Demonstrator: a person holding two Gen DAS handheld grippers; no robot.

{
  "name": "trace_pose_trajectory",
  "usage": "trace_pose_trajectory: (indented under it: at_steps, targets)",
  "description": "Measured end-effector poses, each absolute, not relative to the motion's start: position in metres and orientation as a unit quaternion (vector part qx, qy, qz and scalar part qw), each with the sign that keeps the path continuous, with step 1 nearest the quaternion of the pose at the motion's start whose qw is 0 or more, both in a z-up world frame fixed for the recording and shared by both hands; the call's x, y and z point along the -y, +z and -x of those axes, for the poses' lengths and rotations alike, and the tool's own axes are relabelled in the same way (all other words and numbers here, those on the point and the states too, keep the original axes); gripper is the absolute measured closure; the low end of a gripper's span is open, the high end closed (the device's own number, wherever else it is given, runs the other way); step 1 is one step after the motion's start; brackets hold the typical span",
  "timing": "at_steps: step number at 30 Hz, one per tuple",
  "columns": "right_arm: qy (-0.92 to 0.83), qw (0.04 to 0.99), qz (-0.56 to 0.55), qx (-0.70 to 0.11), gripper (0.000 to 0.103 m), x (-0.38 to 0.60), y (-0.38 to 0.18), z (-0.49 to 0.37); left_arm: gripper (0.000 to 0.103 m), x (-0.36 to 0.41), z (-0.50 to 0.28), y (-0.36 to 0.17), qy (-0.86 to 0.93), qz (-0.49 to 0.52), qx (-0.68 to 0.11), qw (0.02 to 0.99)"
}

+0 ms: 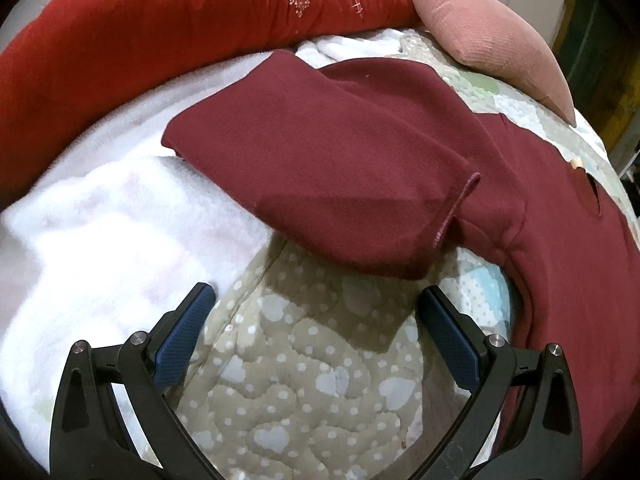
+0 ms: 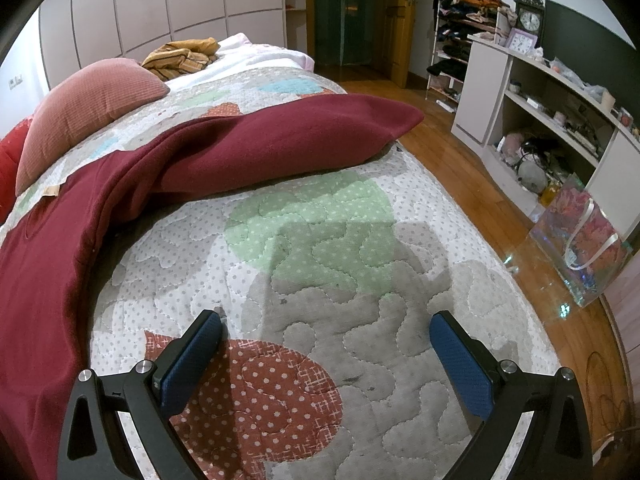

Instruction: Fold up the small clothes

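A dark red garment [image 1: 340, 152] lies on the quilted bed cover [image 1: 304, 380], with one sleeve folded across its body and the cuff hem toward me. My left gripper [image 1: 316, 300] is open and empty, just short of the folded sleeve's near edge. In the right wrist view the same garment [image 2: 192, 156] stretches from the left edge to the bed's right side, its other sleeve laid out flat. My right gripper [image 2: 326, 326] is open and empty above the bare quilt [image 2: 320, 248], apart from the garment.
A white fleece blanket [image 1: 100, 232] lies left of the garment, a red quilt [image 1: 160, 20] behind it. A pink pillow [image 2: 84, 108] and a yellow striped cloth [image 2: 180, 56] lie farther up the bed. The bed's edge, wooden floor [image 2: 472, 184], shelves and a gift bag [image 2: 580, 240] are right.
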State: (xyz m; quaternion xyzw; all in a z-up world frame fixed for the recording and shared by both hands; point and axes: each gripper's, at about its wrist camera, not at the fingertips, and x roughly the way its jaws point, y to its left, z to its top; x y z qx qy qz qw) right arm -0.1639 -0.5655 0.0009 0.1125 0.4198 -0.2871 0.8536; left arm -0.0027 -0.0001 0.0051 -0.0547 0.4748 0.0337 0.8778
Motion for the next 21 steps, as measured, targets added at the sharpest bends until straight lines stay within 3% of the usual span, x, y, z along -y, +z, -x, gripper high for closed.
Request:
trace_pose_trajectory:
  at_steps: [21]
  targets:
    - [-0.159, 0.91, -0.098, -0.371, 0.0, 0.413, 0.088, 0.211, 0.001, 0.063, 0.091, 0.085, -0.034, -0.008, -0.382, 0.924]
